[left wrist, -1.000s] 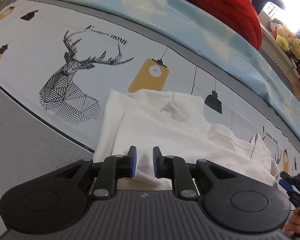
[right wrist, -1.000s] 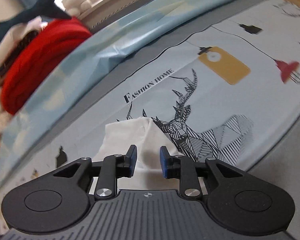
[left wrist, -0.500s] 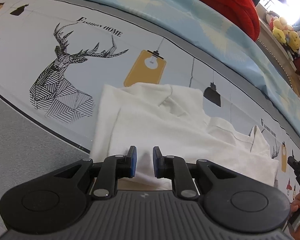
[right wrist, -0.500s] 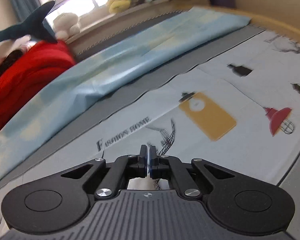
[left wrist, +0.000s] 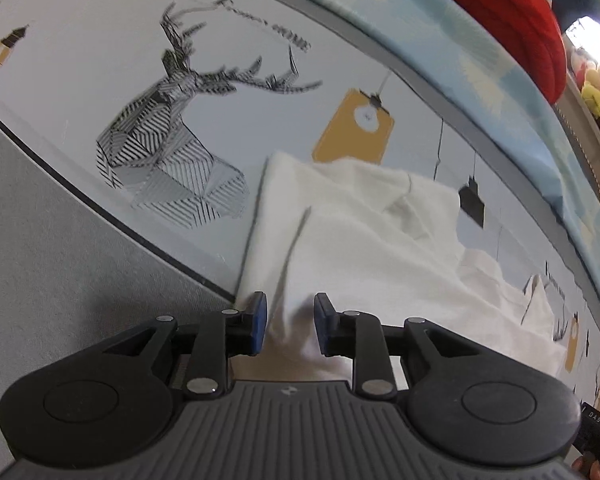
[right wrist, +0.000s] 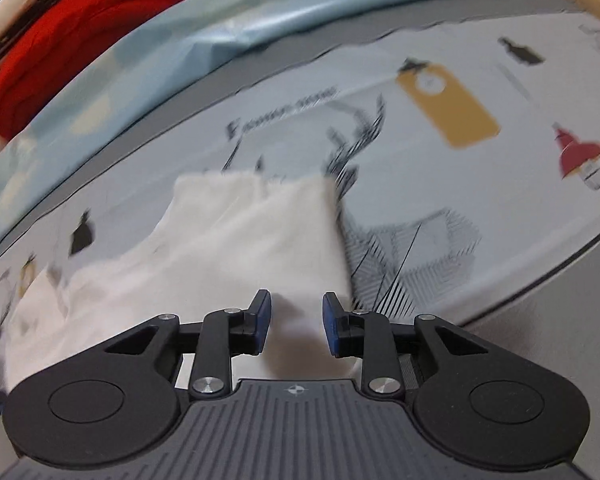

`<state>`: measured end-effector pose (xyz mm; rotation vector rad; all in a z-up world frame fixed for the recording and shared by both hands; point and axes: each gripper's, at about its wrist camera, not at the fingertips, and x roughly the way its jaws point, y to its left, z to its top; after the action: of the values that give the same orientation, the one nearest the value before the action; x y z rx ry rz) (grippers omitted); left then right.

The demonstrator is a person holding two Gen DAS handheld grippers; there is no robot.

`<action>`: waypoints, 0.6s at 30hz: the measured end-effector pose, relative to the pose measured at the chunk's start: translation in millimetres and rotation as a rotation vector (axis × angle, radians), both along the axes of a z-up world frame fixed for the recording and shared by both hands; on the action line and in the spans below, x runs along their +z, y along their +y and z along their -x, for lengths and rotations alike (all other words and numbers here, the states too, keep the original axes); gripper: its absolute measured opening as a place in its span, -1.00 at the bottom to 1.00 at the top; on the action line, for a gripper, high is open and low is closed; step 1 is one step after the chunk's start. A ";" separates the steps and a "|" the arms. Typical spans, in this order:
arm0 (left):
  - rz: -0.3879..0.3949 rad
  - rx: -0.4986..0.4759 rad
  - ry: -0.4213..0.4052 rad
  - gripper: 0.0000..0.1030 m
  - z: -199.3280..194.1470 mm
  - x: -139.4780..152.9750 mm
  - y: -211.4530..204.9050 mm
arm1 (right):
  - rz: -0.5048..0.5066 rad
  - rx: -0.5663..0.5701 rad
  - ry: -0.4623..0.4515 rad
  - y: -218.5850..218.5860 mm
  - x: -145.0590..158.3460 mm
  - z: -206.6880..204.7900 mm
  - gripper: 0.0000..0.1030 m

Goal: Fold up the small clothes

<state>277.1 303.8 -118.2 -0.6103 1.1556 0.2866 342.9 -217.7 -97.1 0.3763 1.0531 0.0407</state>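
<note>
A small white garment (left wrist: 360, 240) lies partly folded on the printed sheet, with a collar-like crease near its far edge. My left gripper (left wrist: 288, 320) hovers over the garment's near left edge. Its jaws are opening, and cloth shows in the gap without the blue pads (left wrist: 258, 322) pressing on it. In the right wrist view the same white garment (right wrist: 252, 232) fills the middle. My right gripper (right wrist: 296, 320) stands over its near right corner. Its jaws are opening too, and the cloth lies below them ungripped. Both views are motion-blurred.
The sheet (left wrist: 160, 128) carries deer, lamp and tag prints, with a grey border (left wrist: 60, 260) on the near side. A light blue quilt (left wrist: 480, 60) and a red blanket (left wrist: 520, 12) lie along the far side. Plush toys (left wrist: 596, 88) sit beyond.
The left gripper sank closer to the garment and its jaws widened. The right gripper, shut and raised half a second ago, now stands open low over the garment's corner.
</note>
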 end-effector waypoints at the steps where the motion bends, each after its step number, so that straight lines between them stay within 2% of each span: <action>1: 0.002 -0.016 0.006 -0.47 -0.3 -1.5 -2.9 | -0.018 0.015 0.012 -0.7 -2.3 2.1 -0.43; 2: -0.004 -0.034 0.011 -0.56 -0.1 -2.2 -5.9 | -0.033 0.023 0.024 -1.8 -4.9 3.3 -0.43; 3: -0.014 -0.055 0.005 -0.86 0.6 -1.2 -8.8 | -0.045 0.031 0.047 -3.4 -9.4 5.0 -0.43; 4: -0.028 -0.075 -0.010 -0.91 2.6 4.0 -11.6 | -0.044 0.034 0.072 -5.4 -13.4 6.3 -0.43; 6: -0.040 -0.094 -0.055 -0.92 10.1 21.0 -13.6 | -0.041 0.023 0.097 -11.9 -17.2 8.3 -0.44; 9: -0.034 -0.113 -0.118 -0.92 25.4 48.2 -16.2 | -0.035 0.036 0.076 -13.3 -6.0 12.8 -0.44; 12: -0.027 -0.118 -0.060 -0.90 28.9 43.0 -16.8 | 0.016 0.091 0.088 -10.9 -8.4 13.6 -0.44; 13: -0.035 -0.102 -0.025 -0.90 28.4 37.7 -14.8 | 0.036 0.119 0.110 -10.4 -14.6 13.9 -0.49; 14: -0.064 -0.086 -0.011 -0.89 28.5 36.2 -12.0 | 0.066 0.140 0.128 -10.9 -19.9 14.8 -0.84; 15: -0.117 -0.077 -0.011 -0.89 28.0 38.0 -11.3 | 0.121 0.134 0.130 -12.6 -22.8 16.1 -0.94; 16: -0.162 -0.077 -0.028 -0.89 27.2 42.5 -12.3 | 0.166 0.120 0.129 -14.0 -21.4 16.5 -0.94; 18: -0.174 -0.102 -0.081 -0.88 26.7 51.3 -16.4 | 0.268 0.069 0.096 -20.1 -9.9 19.8 -0.88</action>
<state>250.5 287.4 -66.9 -0.4053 1.0679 0.2691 323.1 -237.8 -107.0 0.1002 1.1497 -0.0574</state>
